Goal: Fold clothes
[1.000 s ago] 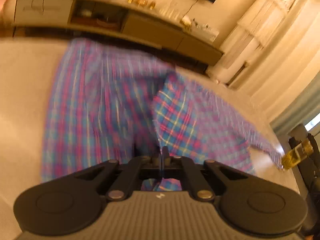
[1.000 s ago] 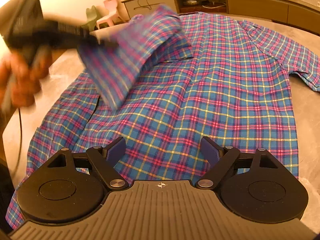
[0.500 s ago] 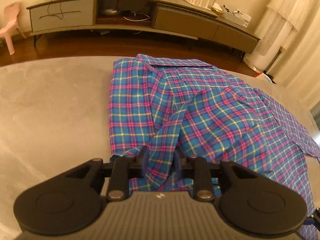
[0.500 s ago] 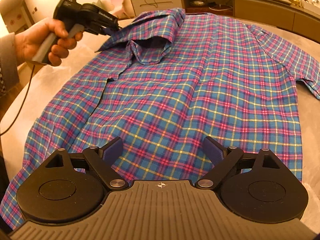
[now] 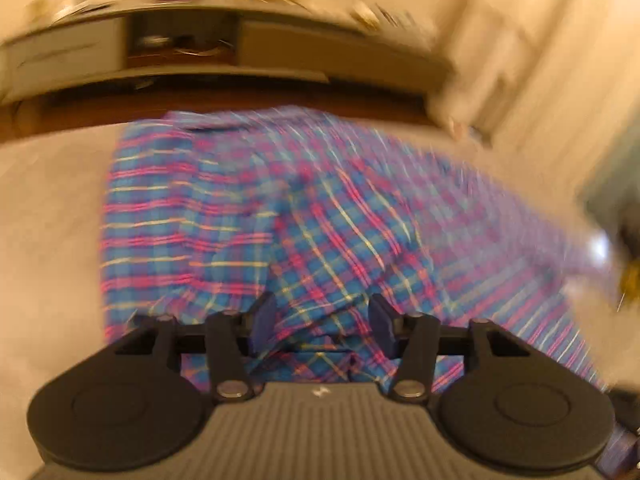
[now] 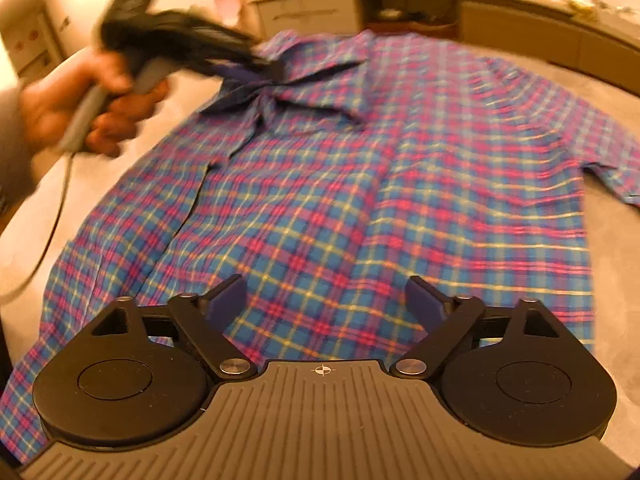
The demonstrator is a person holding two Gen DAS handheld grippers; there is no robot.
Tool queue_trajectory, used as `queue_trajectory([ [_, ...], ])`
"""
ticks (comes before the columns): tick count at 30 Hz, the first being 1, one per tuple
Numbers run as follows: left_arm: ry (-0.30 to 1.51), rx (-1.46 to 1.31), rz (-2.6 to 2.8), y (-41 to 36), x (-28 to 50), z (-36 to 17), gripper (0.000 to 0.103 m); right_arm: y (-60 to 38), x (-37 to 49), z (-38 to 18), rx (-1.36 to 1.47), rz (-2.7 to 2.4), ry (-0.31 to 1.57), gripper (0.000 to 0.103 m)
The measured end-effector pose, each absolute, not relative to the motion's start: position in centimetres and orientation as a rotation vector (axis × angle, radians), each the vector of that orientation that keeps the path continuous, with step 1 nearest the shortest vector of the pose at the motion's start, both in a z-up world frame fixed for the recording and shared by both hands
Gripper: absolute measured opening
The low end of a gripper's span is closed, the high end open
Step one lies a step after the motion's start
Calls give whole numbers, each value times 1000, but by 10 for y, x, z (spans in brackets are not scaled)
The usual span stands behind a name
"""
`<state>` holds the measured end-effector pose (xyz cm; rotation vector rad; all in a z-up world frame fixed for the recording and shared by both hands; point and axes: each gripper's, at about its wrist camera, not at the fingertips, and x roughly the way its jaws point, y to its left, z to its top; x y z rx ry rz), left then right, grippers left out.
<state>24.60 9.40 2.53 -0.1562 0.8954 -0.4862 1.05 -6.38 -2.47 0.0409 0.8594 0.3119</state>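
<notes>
Right wrist view: left jaws letting go of folded sleeve on plaid shirt

Right wrist view is showing the plaid shirt lying spread on the grey table, filling most of the frame from 12 to 7 o'clock. Right gripper is hovering over the hem at 6 o'clock, jaws standing wide and closing slightly, only flat shirt cloth lying below the gap, pads pressing on nothing. At 10 o'clock a hand is holding the left gripper, blurred, its tip sitting at the bunched sleeve folded in over the shirt body near the collar. A cable is hanging down from that handle toward 8 o'clock. The other sleeve is lying flat out at 3 o'clock.

Left wrist view is heavily blurred. Left gripper jaws are standing about half apart and opening; folded plaid fabric is sitting between and under the pads, whether still touching them cannot be told through the blur. The shirt is running from 6 toward 12 and 3 o'clock on the table. A low sideboard is crossing the top at 12 o'clock, small items on it unreadable.
</notes>
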Motion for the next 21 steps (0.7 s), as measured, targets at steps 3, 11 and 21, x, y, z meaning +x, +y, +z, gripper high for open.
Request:
queue_trajectory([
  [3, 835, -246, -411, 141, 215, 42, 70, -39, -25, 3, -9, 391, 777, 78],
  [11, 970, -237, -394, 180, 160, 26, 72, 66, -146, 9, 80, 791, 801, 73],
  [21, 916, -261, -360, 163, 163, 8, 46, 113, -167, 4, 117, 892, 829, 48],
])
